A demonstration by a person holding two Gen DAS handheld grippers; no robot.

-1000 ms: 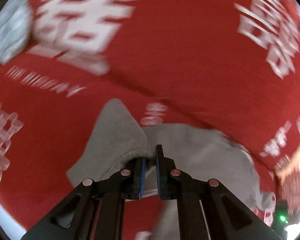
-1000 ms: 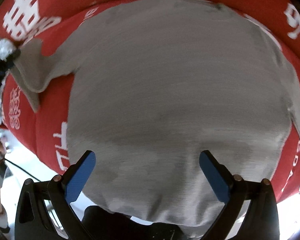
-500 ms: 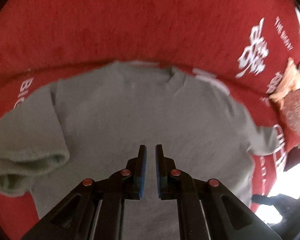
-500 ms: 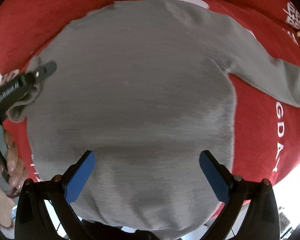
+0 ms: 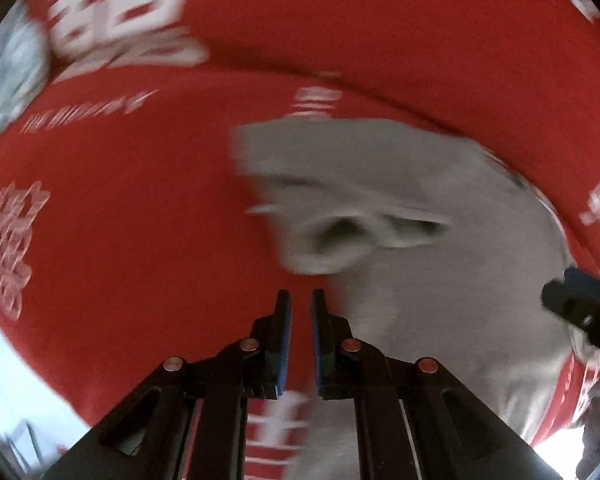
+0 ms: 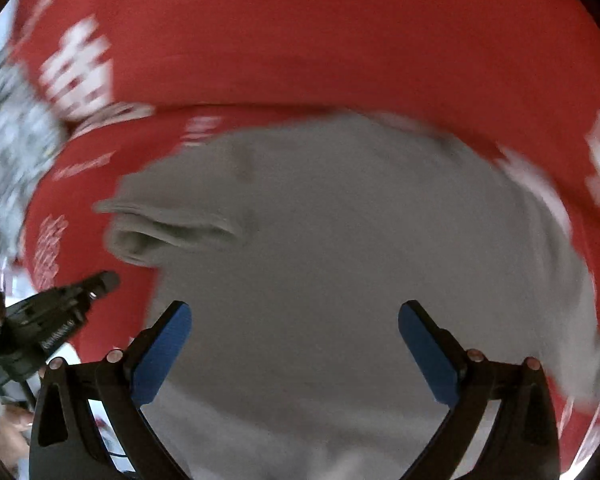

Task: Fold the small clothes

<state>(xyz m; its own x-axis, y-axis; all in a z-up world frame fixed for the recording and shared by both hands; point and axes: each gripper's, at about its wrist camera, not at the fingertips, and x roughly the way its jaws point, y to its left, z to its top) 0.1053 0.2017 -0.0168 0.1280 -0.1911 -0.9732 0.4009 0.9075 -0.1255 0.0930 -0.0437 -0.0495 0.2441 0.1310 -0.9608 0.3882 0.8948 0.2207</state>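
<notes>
No lettering can be read with any certainty. The red cloth cover [image 5: 132,208] carries large white characters and a line of small white capitals up and to the left of the fingers, all smeared by motion. A white word on the black left gripper [image 6: 56,334] is too small to read.

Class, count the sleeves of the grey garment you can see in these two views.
1. One sleeve lies folded over the grey garment, its cuff opening near the left edge. A second sleeve may be hidden or blurred at the right.
</notes>
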